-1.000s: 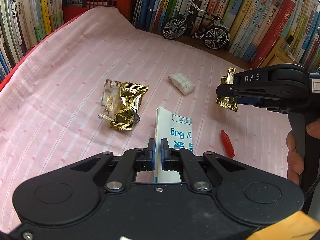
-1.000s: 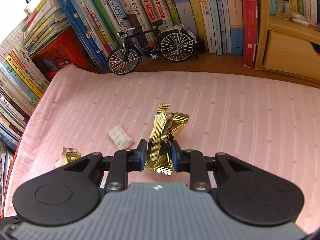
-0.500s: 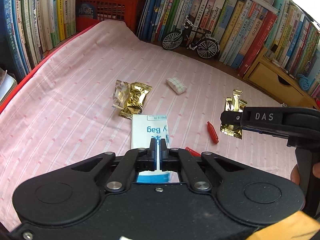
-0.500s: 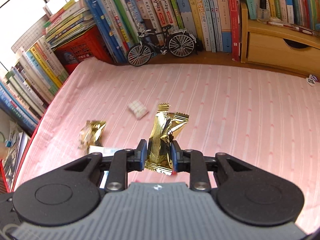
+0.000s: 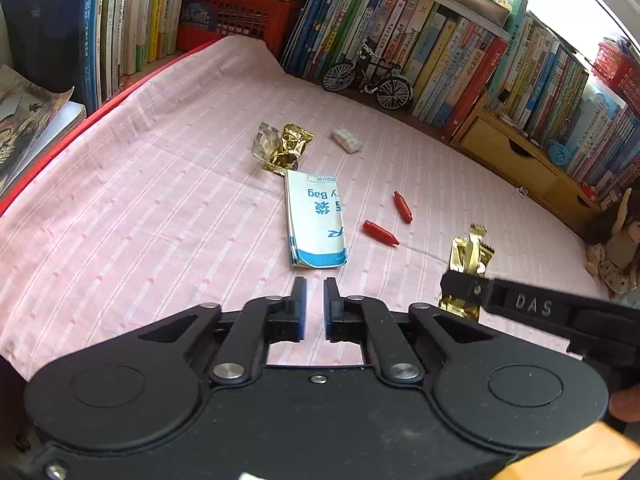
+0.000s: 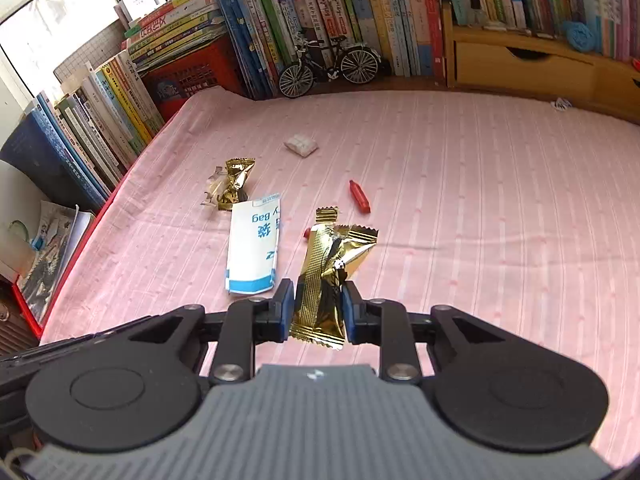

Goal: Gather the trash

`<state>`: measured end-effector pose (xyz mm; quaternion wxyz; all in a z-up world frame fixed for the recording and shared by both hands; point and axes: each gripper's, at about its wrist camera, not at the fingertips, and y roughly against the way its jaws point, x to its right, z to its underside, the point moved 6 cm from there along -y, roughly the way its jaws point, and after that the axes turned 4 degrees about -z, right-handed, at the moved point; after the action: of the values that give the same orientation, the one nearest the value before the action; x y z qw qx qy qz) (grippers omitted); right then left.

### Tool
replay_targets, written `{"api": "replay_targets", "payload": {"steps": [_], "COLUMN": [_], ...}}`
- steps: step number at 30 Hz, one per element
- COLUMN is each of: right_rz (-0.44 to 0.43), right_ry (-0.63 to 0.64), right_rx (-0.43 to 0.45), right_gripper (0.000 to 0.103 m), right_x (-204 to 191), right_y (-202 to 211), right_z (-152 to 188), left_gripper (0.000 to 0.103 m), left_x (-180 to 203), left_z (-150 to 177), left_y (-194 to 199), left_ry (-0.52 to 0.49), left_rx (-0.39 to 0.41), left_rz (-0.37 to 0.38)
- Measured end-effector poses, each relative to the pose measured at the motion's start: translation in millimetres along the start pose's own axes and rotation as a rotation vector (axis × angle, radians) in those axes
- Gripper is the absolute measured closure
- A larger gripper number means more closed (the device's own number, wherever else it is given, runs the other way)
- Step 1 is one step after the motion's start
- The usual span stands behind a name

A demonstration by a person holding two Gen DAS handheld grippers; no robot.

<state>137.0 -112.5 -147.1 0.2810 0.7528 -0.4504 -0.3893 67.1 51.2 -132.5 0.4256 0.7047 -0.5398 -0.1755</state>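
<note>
A white and blue paper bag (image 5: 316, 220) lies flat on the pink striped cloth (image 5: 160, 208), just beyond my left gripper (image 5: 315, 292). That gripper's jaws are opening, and nothing is between them. My right gripper (image 6: 318, 300) is shut on a crumpled gold wrapper (image 6: 324, 280) and holds it above the cloth. In the left wrist view the same wrapper (image 5: 468, 256) shows in the right gripper (image 5: 460, 284). Two more gold wrappers (image 5: 284, 148) lie past the bag (image 6: 254, 248). Beyond them lies a small white packet (image 5: 346, 140). Two red wrappers (image 5: 380, 233) lie to the bag's right.
Upright books (image 5: 440, 60) wall in the cloth at the back and left. A red crate (image 5: 236, 20) stands in the corner, with a model bicycle (image 5: 368, 76) beside it. A wooden drawer box (image 6: 532, 64) is at the back right. A doll (image 5: 616, 248) sits at the right edge.
Both grippers have drawn back and risen from the cloth. My left gripper let go of the paper bag, which now lies flat. The right one still grips its gold wrapper.
</note>
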Motion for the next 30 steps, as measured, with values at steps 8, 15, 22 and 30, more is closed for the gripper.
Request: {"api": "replay_targets", "payload": {"steps": [8, 15, 22, 30], "right_rz": [0.053, 0.058, 0.034, -0.013], "right_ry": [0.017, -0.009, -0.018, 0.054], "right_rx": [0.014, -0.013, -0.03, -0.025], "right_gripper": [0.071, 0.07, 0.07, 0.07], "right_x": [27, 59, 65, 26], "right_y": [9, -9, -16, -6], "right_z": [7, 2, 2, 9], "left_gripper": [0.033, 0.022, 0.077, 0.09], "left_x": [29, 40, 47, 31], "left_z": [-28, -42, -37, -21], "left_y": [-60, -143, -142, -71], "left_ry": [-0.062, -0.066, -0.085, -0.05], "left_rx": [-0.005, -0.085, -0.047, -0.02], "left_rz": [-0.075, -0.153, -0.139, -0.067]}}
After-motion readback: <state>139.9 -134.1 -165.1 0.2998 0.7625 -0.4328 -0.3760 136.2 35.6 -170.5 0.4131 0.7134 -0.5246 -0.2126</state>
